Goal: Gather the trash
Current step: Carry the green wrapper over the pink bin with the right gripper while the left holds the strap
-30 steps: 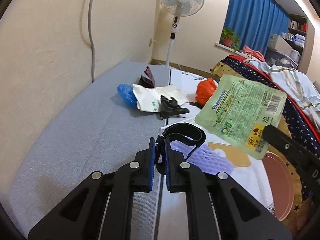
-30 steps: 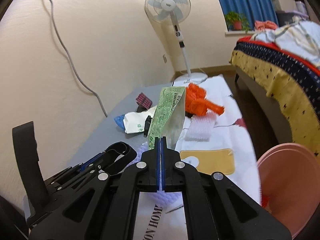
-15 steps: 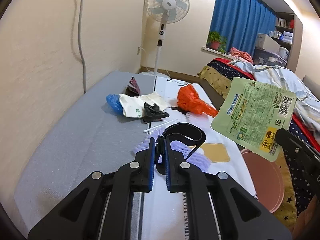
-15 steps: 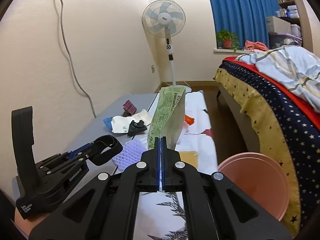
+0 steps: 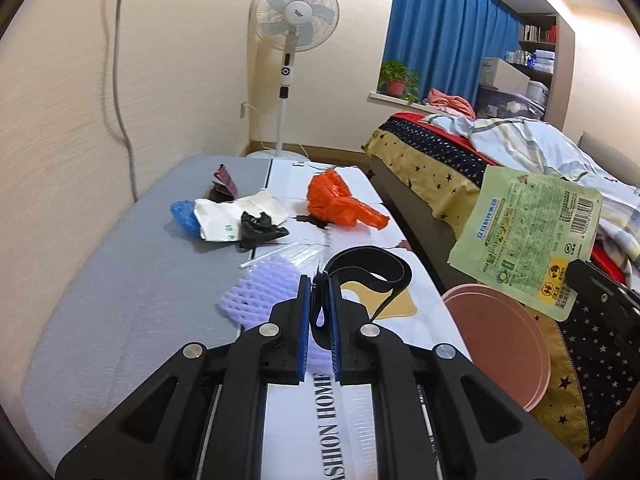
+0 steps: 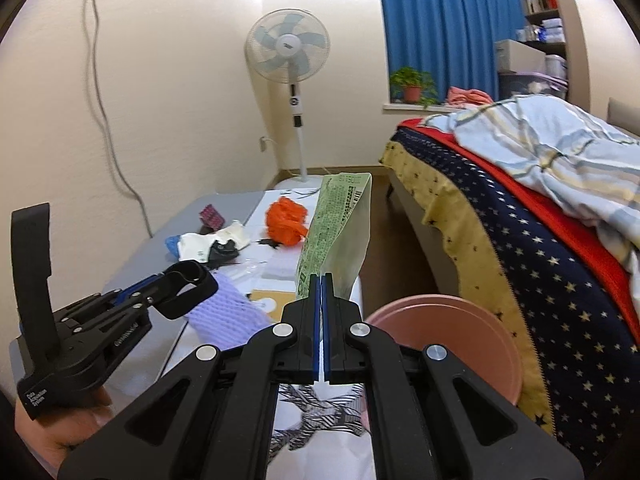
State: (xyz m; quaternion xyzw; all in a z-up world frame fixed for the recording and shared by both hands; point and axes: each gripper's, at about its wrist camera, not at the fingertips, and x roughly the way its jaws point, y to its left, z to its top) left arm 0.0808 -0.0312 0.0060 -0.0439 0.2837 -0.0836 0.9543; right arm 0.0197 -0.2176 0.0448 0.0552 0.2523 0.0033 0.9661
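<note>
My left gripper [image 5: 319, 280] is shut on a black strap loop [image 5: 372, 264], held above the table's white cloth. My right gripper [image 6: 322, 278] is shut on the bottom edge of a green printed pouch [image 6: 340, 224], which stands upright beside the table over the near rim of a pink bin [image 6: 452, 320]. The left wrist view shows the pouch [image 5: 528, 232] at right, over the bin [image 5: 496, 332]. On the table lie a purple foam net [image 5: 264, 292], an orange bag [image 5: 336, 200], a white bag [image 5: 224, 220], a blue bag [image 5: 184, 212] and a black wrapper [image 5: 260, 228].
The low table [image 5: 120, 280] runs along the left wall. A standing fan [image 5: 294, 12] is behind it. A bed [image 6: 500, 200] with a star-print cover fills the right, leaving a narrow floor strip where the bin stands. A hand [image 6: 60, 432] holds the left gripper.
Both grippers have pulled back and risen, still holding the strap and the pouch. The pouch has shifted right, off the table toward the pink bin, which shows more fully.
</note>
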